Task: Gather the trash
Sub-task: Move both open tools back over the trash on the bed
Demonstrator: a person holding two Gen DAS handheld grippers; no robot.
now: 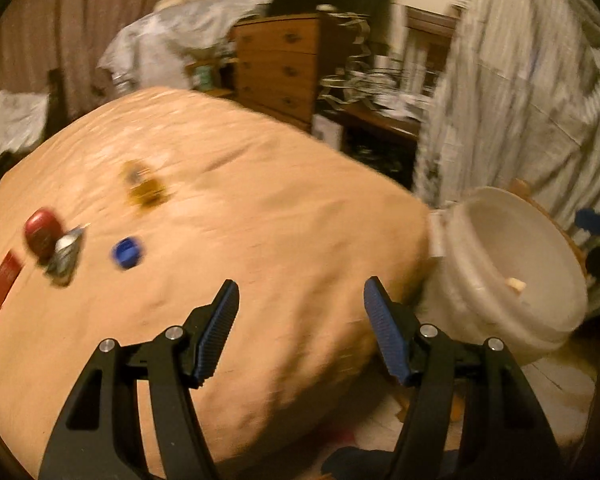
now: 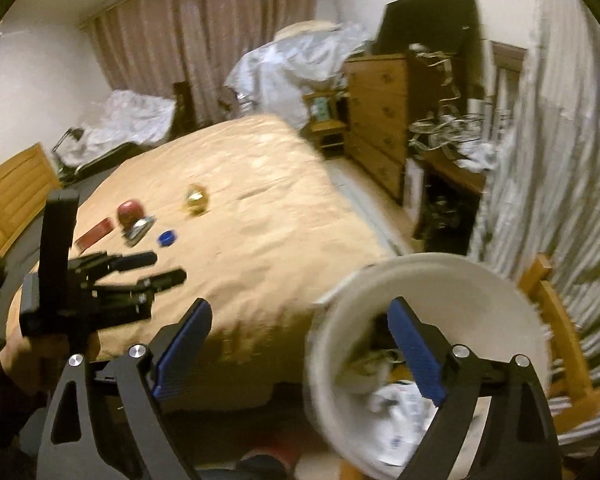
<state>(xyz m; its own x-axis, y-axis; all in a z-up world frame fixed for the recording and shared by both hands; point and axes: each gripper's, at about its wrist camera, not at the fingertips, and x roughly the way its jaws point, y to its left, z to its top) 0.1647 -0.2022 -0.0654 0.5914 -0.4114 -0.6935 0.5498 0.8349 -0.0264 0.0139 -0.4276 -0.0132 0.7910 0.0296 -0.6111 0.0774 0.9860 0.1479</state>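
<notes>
Trash lies on the orange bed [image 1: 260,220]: a blue cap [image 1: 127,252], a red round piece [image 1: 40,229], a silver wrapper [image 1: 66,258], a red flat packet [image 1: 2,286] and a gold wrapper [image 1: 146,190]. The same pieces show in the right wrist view, with the blue cap [image 2: 167,237] nearest. A white bucket [image 1: 512,272] stands by the bed's corner; crumpled paper [image 2: 400,404] lies inside it. My left gripper [image 1: 300,320] is open and empty above the bed, also visible from the right [image 2: 152,268]. My right gripper [image 2: 300,340] is open and empty over the bucket's rim [image 2: 440,264].
A wooden dresser [image 2: 380,116] and a cluttered desk [image 2: 452,160] stand beyond the bed. A striped curtain [image 2: 560,140] hangs at right, with a wooden chair [image 2: 560,320] beside the bucket. White bedding [image 2: 292,64] is piled at the back. Both views are motion-blurred.
</notes>
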